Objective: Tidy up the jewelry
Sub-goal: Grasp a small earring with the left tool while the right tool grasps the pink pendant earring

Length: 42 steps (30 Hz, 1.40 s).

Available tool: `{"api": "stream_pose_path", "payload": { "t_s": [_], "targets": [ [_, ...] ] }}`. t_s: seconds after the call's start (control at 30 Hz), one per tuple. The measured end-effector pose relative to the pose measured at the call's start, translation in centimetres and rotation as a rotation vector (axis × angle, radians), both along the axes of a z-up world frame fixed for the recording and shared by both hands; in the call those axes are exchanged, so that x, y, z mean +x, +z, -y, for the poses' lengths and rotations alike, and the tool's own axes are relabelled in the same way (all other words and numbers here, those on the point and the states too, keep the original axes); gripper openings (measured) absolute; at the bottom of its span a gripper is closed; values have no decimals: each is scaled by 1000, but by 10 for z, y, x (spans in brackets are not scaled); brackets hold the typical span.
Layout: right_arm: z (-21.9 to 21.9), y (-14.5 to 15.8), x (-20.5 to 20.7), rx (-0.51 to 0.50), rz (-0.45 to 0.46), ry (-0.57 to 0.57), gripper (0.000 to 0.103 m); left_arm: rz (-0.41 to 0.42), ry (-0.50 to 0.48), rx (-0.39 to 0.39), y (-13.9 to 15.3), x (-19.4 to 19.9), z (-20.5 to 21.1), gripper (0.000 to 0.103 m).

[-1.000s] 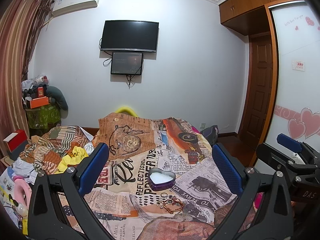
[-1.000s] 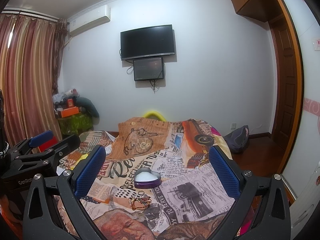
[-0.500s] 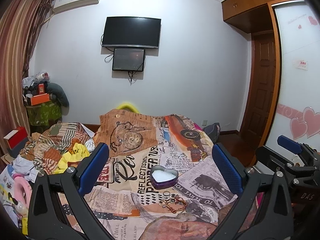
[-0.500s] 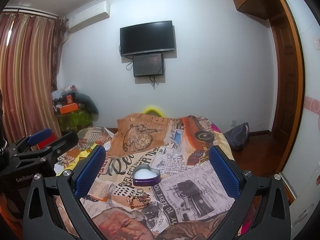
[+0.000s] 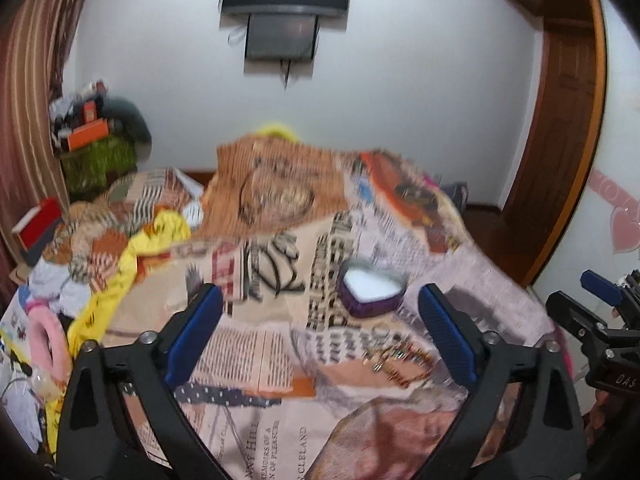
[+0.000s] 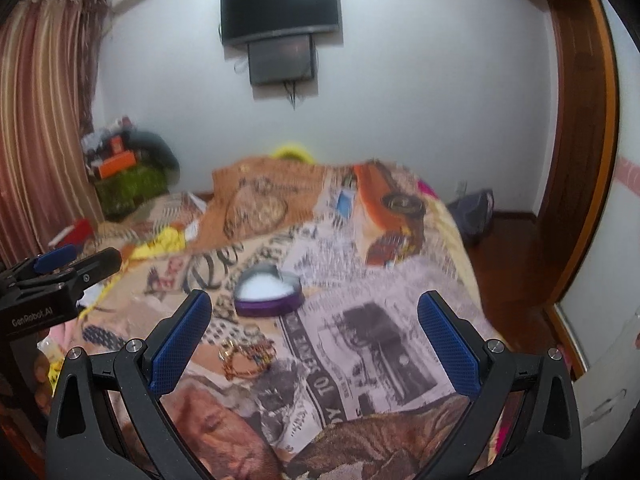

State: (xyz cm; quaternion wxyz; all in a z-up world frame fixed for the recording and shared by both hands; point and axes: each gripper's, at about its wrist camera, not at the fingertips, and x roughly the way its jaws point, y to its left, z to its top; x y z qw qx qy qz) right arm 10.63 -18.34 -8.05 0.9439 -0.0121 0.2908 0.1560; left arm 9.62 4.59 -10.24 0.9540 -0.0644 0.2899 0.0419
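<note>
Bedspread (image 5: 280, 360) holds heart tin (image 5: 372, 294) beside bracelets (image 5: 400, 358).

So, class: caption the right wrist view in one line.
Open right gripper above jewelry and heart tin on bed.

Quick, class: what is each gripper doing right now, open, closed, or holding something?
Left gripper: jaws wide but closing, nothing between them; it holds nothing.
Right gripper: open, empty; the jewelry lies on the bedspread below.
</note>
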Motion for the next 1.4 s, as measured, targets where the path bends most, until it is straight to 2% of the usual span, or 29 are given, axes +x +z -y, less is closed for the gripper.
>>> {"api": "stream_pose_path", "payload": {
  "t_s": [0.17,0.37,0.53,0.63,0.7,0.93,1.1,1.4],
  "targets": [
    [-2,-25,15,-16,-104,27,102,-125,-15,-7,-35,20,-1,85],
    [-6,-48,29,-34,-196,65,84,-246,-65,-66,-71,43,3,68],
    [-14,-63,38,-49,-245,109,66,-303,-130,-143,-88,56,12,59],
    [-18,-68,44,-49,-259,133,60,-329,-172,-174,-95,62,18,45],
    [-20,-70,48,-45,-265,144,59,-349,-191,-180,-100,67,22,33],
    [-25,-75,54,-41,-286,163,58,-354,-244,-192,-105,71,33,28],
    [-26,-79,58,-34,-309,167,58,-367,-266,-195,-111,75,38,10],
    [-32,-75,63,-48,-291,188,58,-337,-258,-204,-103,68,30,9]
  ]
}}
